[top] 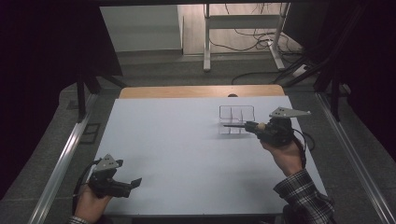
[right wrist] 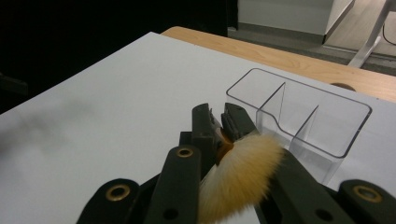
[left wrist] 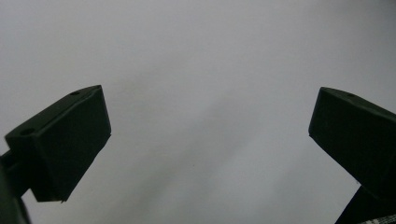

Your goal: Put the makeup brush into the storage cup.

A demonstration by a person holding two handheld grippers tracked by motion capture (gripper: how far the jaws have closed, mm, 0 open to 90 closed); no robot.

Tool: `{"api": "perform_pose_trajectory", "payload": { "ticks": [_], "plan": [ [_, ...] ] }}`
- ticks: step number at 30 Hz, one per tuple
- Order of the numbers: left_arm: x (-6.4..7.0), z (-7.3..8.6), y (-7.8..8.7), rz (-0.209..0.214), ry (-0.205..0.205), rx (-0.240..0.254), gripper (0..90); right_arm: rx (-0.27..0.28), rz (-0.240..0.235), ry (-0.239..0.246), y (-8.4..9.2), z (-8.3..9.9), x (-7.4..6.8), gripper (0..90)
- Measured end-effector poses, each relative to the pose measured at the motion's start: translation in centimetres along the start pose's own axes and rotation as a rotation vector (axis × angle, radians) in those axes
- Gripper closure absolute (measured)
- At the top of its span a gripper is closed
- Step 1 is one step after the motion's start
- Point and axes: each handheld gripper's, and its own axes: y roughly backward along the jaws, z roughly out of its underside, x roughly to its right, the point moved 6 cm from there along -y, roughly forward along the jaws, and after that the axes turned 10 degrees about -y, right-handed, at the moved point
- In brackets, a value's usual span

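My right gripper point(top: 251, 126) is shut on a brush point(top: 233, 125) with a thin dark handle and tan bristles point(right wrist: 243, 172). The handle points left, over the front of a clear three-compartment box point(top: 236, 119) that stands on the white table point(top: 187, 149). In the right gripper view the jaws point(right wrist: 219, 122) pinch the brush at its orange collar, with the clear box point(right wrist: 303, 116) just beyond and to the right. My left gripper point(top: 136, 183) rests low at the table's near left corner, open with nothing between its jaws point(left wrist: 210, 116).
A wooden strip point(top: 201, 91) runs along the table's far edge. Metal rails point(top: 60, 163) flank the table on both sides. Beyond the table stand white desk legs point(top: 207, 42) and loose cables point(top: 252, 39) on the floor.
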Motion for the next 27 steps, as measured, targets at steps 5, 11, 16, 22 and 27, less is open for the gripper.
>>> {"api": "perform_pose_trajectory", "payload": {
  "ticks": [5, 11, 16, 22, 27],
  "plan": [
    [0.0, 0.0, 0.0, 0.001, 0.000, -0.001, 0.0, 0.005, 0.003, -0.004, 0.2, -0.6, 0.2, 83.8],
    [0.1, 0.0, 0.0, 0.003, -0.007, -0.004, 0.0, 0.021, 0.009, -0.006, 0.3, -1.6, 0.4, 83.8],
    [0.1, 0.0, 0.0, 0.003, -0.009, -0.003, 0.0, 0.031, 0.023, 0.001, 0.5, -2.5, 0.5, 83.8],
    [0.1, 0.0, 0.1, 0.003, -0.006, 0.004, 0.0, 0.045, 0.045, 0.007, 0.5, -3.7, 1.0, 83.8],
    [0.0, 0.0, 0.1, 0.003, -0.012, 0.001, 0.0, 0.033, 0.072, 0.012, 0.1, -4.2, 1.7, 83.8]
  ]
}}
